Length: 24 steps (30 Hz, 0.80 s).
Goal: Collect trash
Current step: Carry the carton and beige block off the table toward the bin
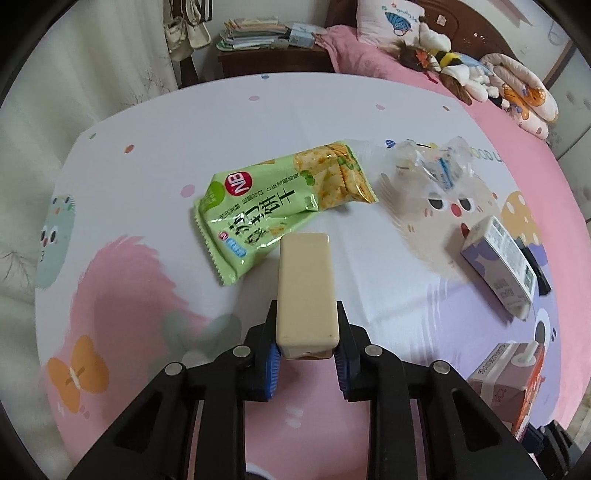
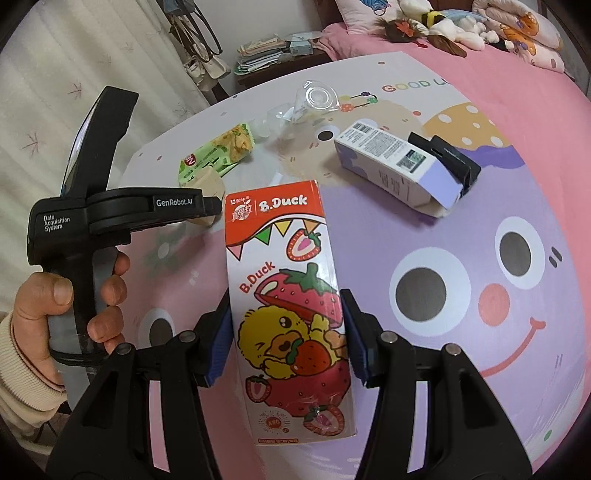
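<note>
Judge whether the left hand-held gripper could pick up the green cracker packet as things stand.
Probably not: the left hand-held gripper is already shut on a beige box, though the green cracker packet lies uncovered just ahead.

My left tool is holding a small box, which is reaching forward over the bench. A cracker packet is lying just beyond the box's far end. A crumpled plastic wrapper is lying to the packet's right. A milk carton is lying on its side nearer and further right, with a dark object sitting at its far side. My right tool is holding a strawberry carton over the near right part of the bench. A bed is standing behind the bench, with stuffed toys lying on it. A nightstand is standing left of the bed, with stacked papers resting on it.
</note>
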{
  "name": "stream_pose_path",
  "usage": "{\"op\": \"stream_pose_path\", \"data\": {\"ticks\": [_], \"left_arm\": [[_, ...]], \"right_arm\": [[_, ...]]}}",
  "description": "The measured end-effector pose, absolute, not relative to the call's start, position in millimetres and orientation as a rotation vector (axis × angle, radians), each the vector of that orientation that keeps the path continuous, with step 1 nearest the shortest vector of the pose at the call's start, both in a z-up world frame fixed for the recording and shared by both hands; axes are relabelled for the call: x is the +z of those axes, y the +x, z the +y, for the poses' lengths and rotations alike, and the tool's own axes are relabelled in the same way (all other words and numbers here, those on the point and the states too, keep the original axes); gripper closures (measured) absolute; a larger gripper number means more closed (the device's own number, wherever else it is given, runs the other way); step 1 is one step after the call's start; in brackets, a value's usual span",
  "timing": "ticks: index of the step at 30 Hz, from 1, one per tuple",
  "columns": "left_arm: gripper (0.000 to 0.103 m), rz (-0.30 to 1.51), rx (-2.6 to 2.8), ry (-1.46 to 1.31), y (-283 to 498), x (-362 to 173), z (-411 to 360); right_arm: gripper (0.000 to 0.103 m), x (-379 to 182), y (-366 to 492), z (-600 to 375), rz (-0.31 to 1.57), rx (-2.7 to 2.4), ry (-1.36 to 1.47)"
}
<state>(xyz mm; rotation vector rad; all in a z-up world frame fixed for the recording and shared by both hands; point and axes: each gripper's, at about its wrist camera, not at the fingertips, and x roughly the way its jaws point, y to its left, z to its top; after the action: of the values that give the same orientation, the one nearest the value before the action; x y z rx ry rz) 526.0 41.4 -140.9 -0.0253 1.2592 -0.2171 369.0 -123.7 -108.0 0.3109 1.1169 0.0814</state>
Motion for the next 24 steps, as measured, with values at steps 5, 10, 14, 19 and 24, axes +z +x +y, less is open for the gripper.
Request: {"op": "stream_pose_path", "data": {"ticks": [5, 10, 14, 19, 24], "left_arm": [[0.079, 1.21, -0.222, -0.016, 486.7, -116.8, 42.1], [0.079, 1.178, -0.209, -0.013, 420.6, -86.0, 38.6], [0.079, 1.162, -0.18, -0.035, 345.5, -59.9, 40.5], [0.079, 1.182, -0.148, -0.076, 244.2, -48.2, 31.4], [0.079, 1.221, -0.129, -0.105, 146.7, -60.7, 16.7]], "right_arm": [[0.053, -101.2, 348.3, -126.4, 1.108, 0.121, 0.317], [0.053, -86.2, 310.6, -134.0, 1.094, 0.188, 0.333], [0.053, -70.1, 266.1, -142.5, 1.094, 0.27, 0.324], [0.053, -53.0, 202.4, -154.9, 1.107, 0.381, 0.267], [0.053, -52.3, 130.5, -169.7, 1.142, 0.473, 0.217]]}}
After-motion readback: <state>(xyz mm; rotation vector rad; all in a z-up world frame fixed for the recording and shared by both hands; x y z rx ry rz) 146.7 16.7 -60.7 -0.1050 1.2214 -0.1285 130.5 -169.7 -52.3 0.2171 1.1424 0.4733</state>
